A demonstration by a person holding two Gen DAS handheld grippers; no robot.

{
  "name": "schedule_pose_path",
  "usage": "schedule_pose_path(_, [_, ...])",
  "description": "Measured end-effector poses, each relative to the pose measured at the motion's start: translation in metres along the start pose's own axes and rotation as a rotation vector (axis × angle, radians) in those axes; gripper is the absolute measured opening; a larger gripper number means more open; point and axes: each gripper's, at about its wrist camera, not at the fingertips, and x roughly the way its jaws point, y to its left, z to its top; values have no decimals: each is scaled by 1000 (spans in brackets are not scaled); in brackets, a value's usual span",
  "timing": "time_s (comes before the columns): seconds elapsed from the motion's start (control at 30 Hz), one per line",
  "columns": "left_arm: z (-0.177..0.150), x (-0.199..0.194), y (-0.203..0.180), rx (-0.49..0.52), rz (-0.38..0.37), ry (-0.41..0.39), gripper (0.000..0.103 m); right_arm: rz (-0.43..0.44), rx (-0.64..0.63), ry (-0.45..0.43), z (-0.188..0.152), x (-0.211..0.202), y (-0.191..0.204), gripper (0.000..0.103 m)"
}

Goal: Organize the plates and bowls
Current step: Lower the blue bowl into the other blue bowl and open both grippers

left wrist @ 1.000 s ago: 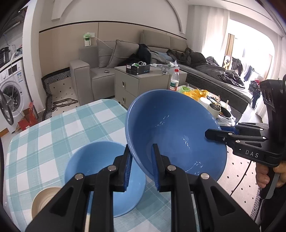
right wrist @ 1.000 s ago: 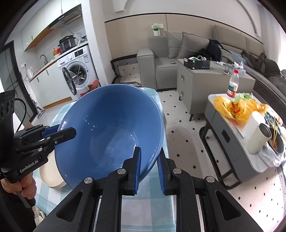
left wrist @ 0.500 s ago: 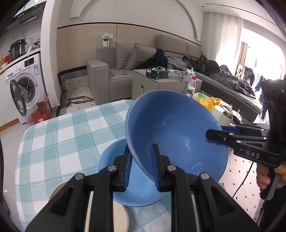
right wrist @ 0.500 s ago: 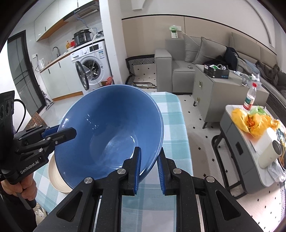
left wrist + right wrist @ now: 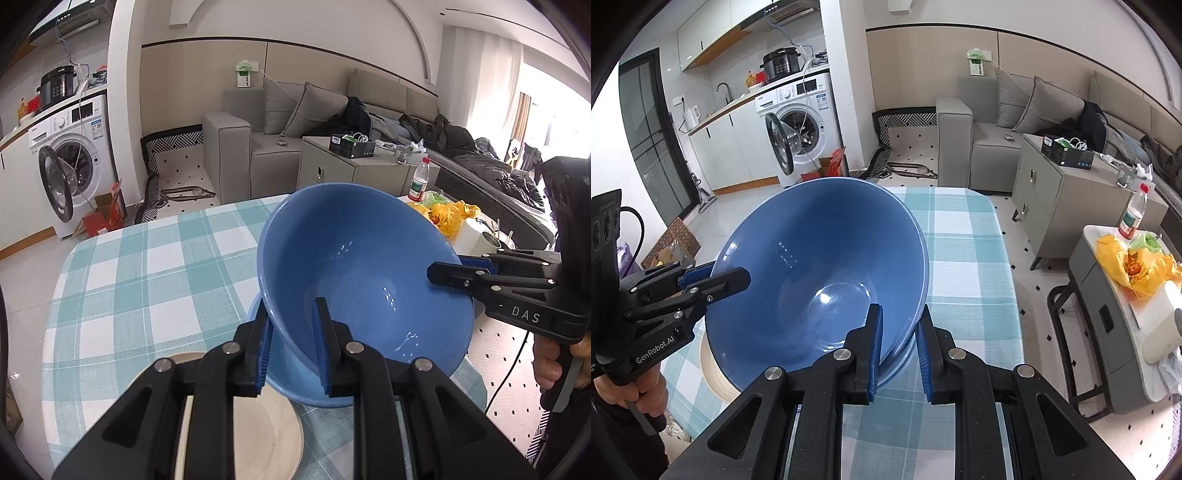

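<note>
A large blue bowl is held by both grippers at opposite rims, tilted, low over a second blue bowl on the checked table. My left gripper is shut on its near rim. My right gripper is shut on the other rim; it also shows in the left wrist view. The large bowl also shows in the right wrist view, with the lower bowl's rim just under it. A cream plate lies next to the lower bowl.
The table with a teal checked cloth has its edge on the right. Beyond it stands a low side table with a yellow bag and a bottle. A sofa and a washing machine stand further back.
Both grippers have carried the large bowl across and down over the lower blue bowl. The cream plate has come more fully into the left wrist view.
</note>
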Motion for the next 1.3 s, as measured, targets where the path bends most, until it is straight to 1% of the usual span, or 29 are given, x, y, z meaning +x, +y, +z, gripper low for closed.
schedule_pose_path(0.27, [-8, 10, 12, -21, 4, 26, 19, 6, -14, 30, 0, 19, 6, 18])
schedule_pose_path(0.53, [-13, 21, 15, -31, 2, 57, 19, 0, -15, 58, 0, 33, 7, 18])
schedule_pose_path(0.97, [-21, 43, 13, -27, 5, 104, 19, -18, -7, 90, -3, 50, 4, 18])
schedule_pose_path(1.2, [-24, 51, 13, -18, 17, 121, 19, -24, -12, 104, -5, 59, 3, 18])
schedule_pose_path(1.3, [-25, 54, 11, -4, 33, 126, 19, -33, -19, 109, -5, 61, 5, 18])
